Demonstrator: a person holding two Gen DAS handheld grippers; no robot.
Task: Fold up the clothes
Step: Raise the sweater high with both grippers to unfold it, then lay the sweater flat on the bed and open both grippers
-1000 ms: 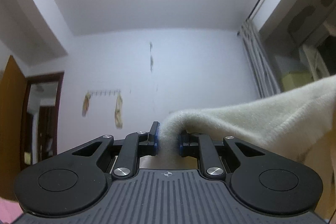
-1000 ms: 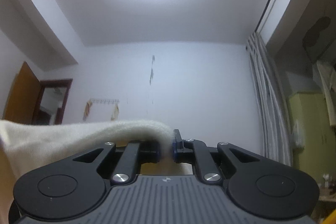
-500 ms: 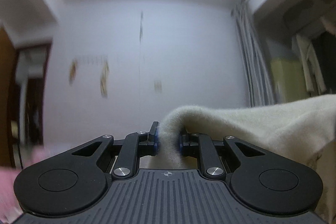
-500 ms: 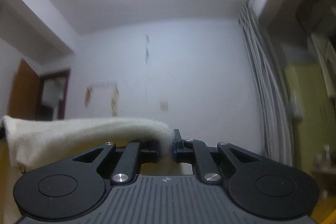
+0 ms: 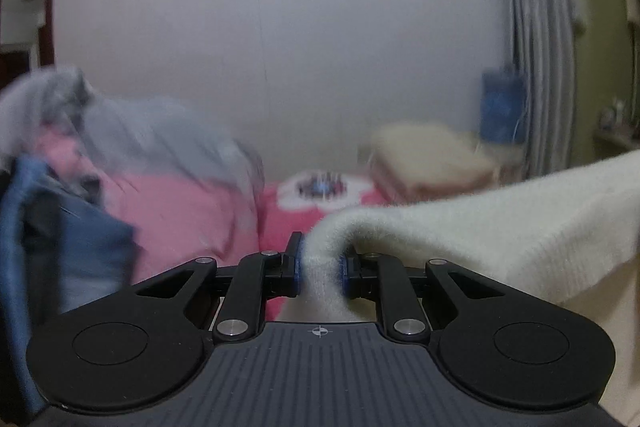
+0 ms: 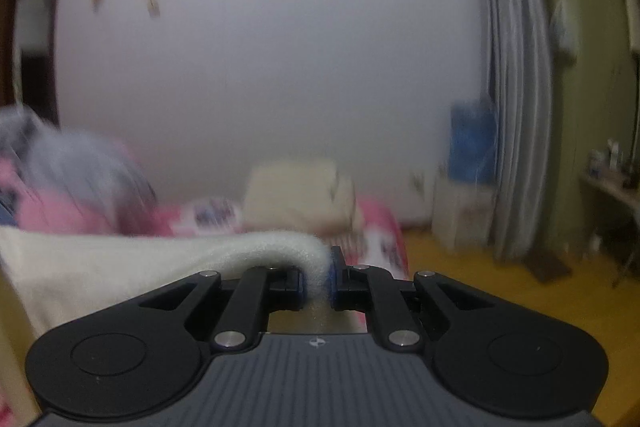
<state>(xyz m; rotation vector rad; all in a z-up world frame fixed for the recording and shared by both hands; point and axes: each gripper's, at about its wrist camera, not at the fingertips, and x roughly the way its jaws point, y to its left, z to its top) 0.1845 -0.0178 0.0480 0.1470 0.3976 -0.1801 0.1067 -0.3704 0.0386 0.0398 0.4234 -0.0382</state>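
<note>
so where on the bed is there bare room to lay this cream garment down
Bare pink bedcover lies between the clothes pile on the left and the folded cream stack by the wall. The left edge is crowded.

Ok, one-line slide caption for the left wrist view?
Left gripper pinches a cream fleece garment above a pink bed with blurred piled clothes.

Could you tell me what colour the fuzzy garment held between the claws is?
Cream white; the fuzzy garment shows best in the left wrist view.

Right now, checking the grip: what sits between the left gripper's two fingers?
A fold of the cream garment, pinched in the left gripper; left wrist view.
</note>
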